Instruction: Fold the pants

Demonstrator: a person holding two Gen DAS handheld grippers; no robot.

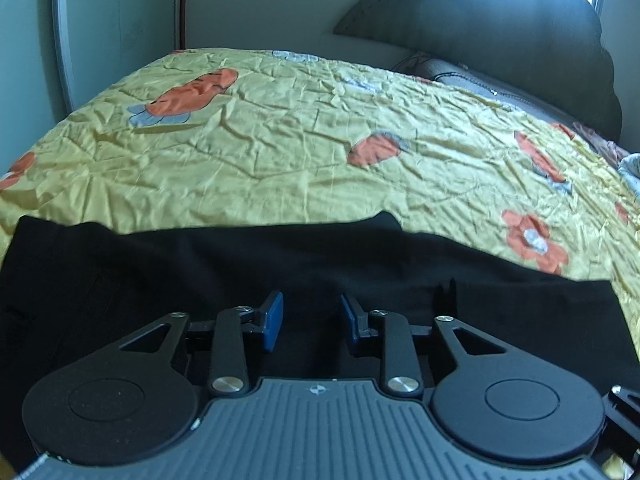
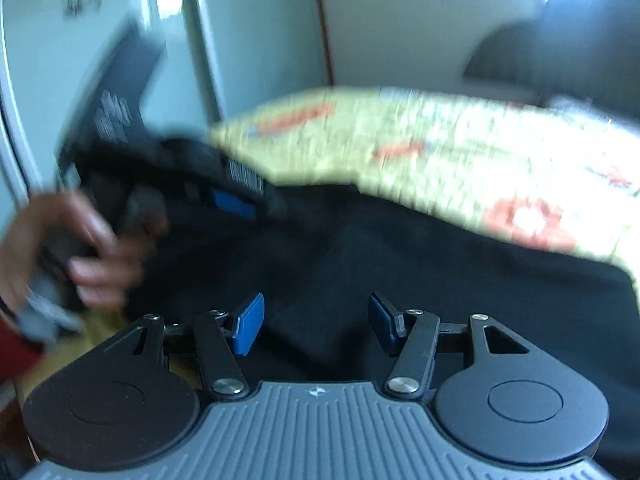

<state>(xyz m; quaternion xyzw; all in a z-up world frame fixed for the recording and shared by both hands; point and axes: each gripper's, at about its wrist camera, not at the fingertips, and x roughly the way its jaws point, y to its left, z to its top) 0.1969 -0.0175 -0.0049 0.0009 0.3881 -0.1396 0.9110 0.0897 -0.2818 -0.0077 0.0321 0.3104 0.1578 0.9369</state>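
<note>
I'm looking down both wrist cameras at black pants [image 1: 280, 272] spread on the bed [image 1: 304, 148], along its near edge, on a yellow cover with orange flowers. From the left view the cloth runs from the left border almost to the right, and its far edge steps partway along, which I read as one layer lying over another, though the black hides seams and I can't tell waistband from leg. So I judge a first fold may be in, perhaps leg over leg, with the lengthwise folds left to do; the garment is a long strip, not a compact stack.

My left gripper [image 1: 311, 322] sits low over the pants, jaws apart with nothing between the blue pads [image 1: 273, 320]. A small ridge of cloth stands just right of it.

The right view is badly smeared. My right gripper [image 2: 316, 322] also hangs over the black cloth, jaws spread wider, holding nothing. In that view I can make out the other gripper [image 2: 234, 204] at the left end of the pants with the person's hand [image 2: 68, 248] on its handle; I can't tell whether it touches the cloth.

Neither side has a grip, so the next fold calls for picking an end first.
</note>
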